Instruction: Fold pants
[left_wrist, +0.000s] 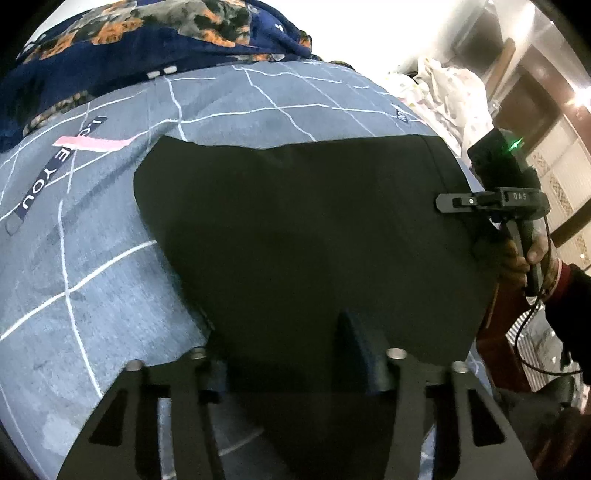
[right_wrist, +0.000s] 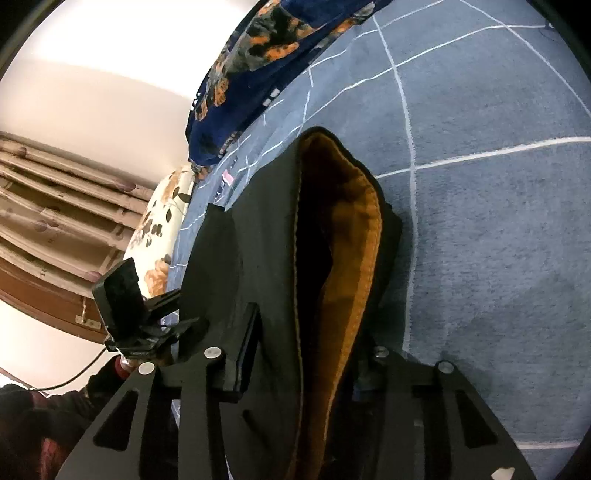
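**mk_folds:** Looking down the left wrist cam: the dark, near-black fabric pants (left_wrist: 295, 240) lie spread flat over the grey-blue bedsheet with thin white grid lines (left_wrist: 92, 277), filling most of the middle of the view. The left gripper (left_wrist: 284, 354) sits right at the near edge of the cloth. One black finger (left_wrist: 360, 350) shows on top of the fabric; the other is lost in the dark. Jaws look about half apart, and I honestly cannot tell whether the pads are pinching the cloth or just resting on it.

**rigwatcher:** Right wrist cam is clearer. The right gripper (right_wrist: 306, 369) has a bunched edge of the pants (right_wrist: 258, 258) between its fingers, narrowed onto it. The orange-brown fleecy lining (right_wrist: 351, 240) of the opening gapes upward right in front of the lens, so that end is lifted off the sheet (right_wrist: 498, 221).

**mk_folds:** Yep, from the left cam you see that right gripper (left_wrist: 448, 202) at the far right edge of the pants, a hand (left_wrist: 517, 258) wrapped round its handle.

**rigwatcher:** And the left gripper (right_wrist: 173, 306) shows from the right cam too, at the left edge of the cloth.

**mk_folds:** Background stuff: a navy blanket with orange and grey floral print (left_wrist: 147, 44) is heaped along the far side of the bed, and a cream pillow with orange flowers (right_wrist: 162, 229) is beyond it.
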